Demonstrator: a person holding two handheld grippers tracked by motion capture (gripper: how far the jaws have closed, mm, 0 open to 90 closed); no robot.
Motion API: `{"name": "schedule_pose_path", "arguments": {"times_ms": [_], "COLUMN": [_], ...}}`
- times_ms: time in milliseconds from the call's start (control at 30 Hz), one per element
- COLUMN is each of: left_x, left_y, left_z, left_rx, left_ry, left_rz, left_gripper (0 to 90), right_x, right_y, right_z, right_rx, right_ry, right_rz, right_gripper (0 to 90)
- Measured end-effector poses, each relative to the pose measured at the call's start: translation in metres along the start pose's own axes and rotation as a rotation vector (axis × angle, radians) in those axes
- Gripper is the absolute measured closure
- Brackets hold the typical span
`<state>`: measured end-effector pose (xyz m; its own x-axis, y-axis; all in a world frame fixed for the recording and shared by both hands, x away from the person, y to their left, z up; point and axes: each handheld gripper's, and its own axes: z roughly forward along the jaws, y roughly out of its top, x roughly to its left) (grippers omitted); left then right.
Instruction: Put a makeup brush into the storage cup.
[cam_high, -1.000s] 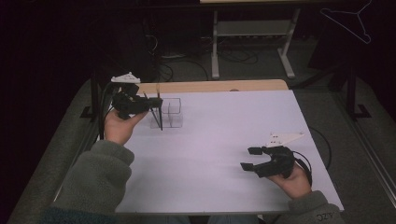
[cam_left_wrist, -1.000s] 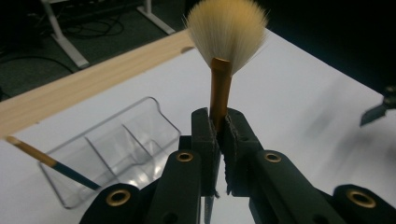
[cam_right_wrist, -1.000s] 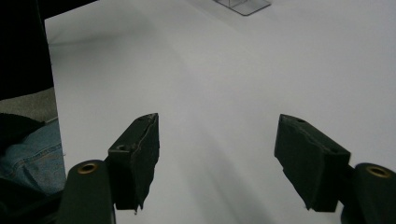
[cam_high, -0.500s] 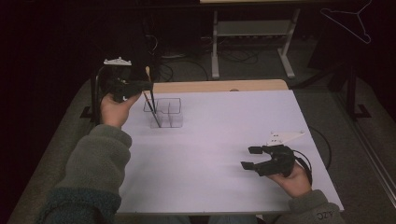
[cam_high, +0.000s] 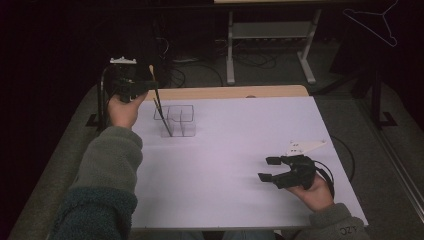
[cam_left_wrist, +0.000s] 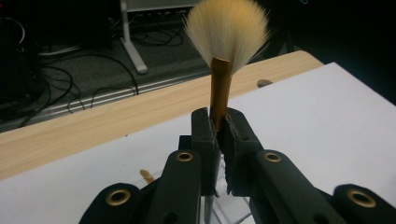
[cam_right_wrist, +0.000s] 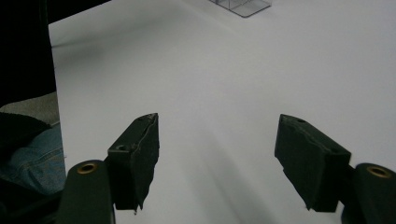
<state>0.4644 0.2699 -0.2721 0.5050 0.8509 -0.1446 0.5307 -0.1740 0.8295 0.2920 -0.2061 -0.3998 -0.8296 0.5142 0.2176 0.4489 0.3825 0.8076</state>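
The left gripper (cam_left_wrist: 215, 128) clamps its fingers on the gold-ferruled, pale-bristled makeup brush (cam_left_wrist: 220, 88) above the clear plastic compartmented organiser (cam_high: 177, 120) near the white counter's (cam_high: 240, 150) far-left edge. The right gripper's (cam_right_wrist: 217, 158) fingers gape over bare counter.

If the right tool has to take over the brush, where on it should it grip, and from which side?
Grip the bare dark handle of the brush below the left tool, coming in from the right tool side, across the open table. The handle is thin and slants down into the clear organizer, so the jaws should close across it. The bristles are too soft to grip.
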Motion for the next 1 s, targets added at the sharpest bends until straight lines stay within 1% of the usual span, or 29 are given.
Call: {"name": "schedule_pose_path", "arguments": {"times_ms": [67,200,267,333,500,567,667,700,767,800,900,967,1000], "left_x": [0.001,0.006,0.009,0.010,0.014,0.015,0.015,0.015,0.015,0.015,0.014,0.014,0.013], "left_y": [-0.001,-0.003,-0.004,-0.006,-0.015,-0.019,-0.024,-0.025,-0.028,-0.029,-0.033,-0.036,-0.038], "left_z": [0.002,0.003,0.003,0.005,0.009,0.011,0.013,0.014,0.015,0.015,0.017,0.018,0.019], "left_rx": [0.007,0.006,0.007,0.003,0.015,0.005,0.003,-0.002,0.005,-0.001,0.007,0.004,0.009], "left_ry": [0.012,0.026,0.037,0.037,0.043,0.039,0.039,0.037,0.042,0.037,0.043,0.043,0.045], "left_rz": [0.003,-0.016,-0.018,-0.027,-0.039,-0.060,-0.065,-0.073,-0.064,-0.072,-0.064,-0.070,-0.067], "left_gripper": [83.8,83.7,83.7,83.7,83.7,83.6,83.6,83.6,83.5,83.5,83.4,83.2,83.1], "right_x": [0.000,-0.001,-0.001,-0.001,0.000,0.000,0.000,0.000,0.000,0.000,0.001,0.001,0.001], "right_y": [0.000,0.000,0.000,0.000,0.000,0.000,0.000,0.000,0.000,0.000,0.000,0.000,0.000], "right_z": [0.000,0.001,0.001,0.000,0.000,0.000,0.001,0.001,0.002,0.002,0.002,0.003,0.003], "right_rx": [0.000,-0.001,-0.002,-0.001,0.001,0.002,0.001,0.003,0.003,0.003,0.005,0.005,0.006], "right_ry": [0.001,0.005,0.005,0.005,0.006,0.007,0.009,0.012,0.011,0.011,0.011,0.012,0.012], "right_rz": [0.000,0.000,0.000,-0.001,-0.002,0.002,-0.006,-0.005,-0.006,-0.005,-0.003,-0.009,-0.008], "right_gripper": [29.6,29.6,29.6,29.6,29.4,29.3,29.4,29.4,29.3,29.4,29.4,29.4,29.3]}}
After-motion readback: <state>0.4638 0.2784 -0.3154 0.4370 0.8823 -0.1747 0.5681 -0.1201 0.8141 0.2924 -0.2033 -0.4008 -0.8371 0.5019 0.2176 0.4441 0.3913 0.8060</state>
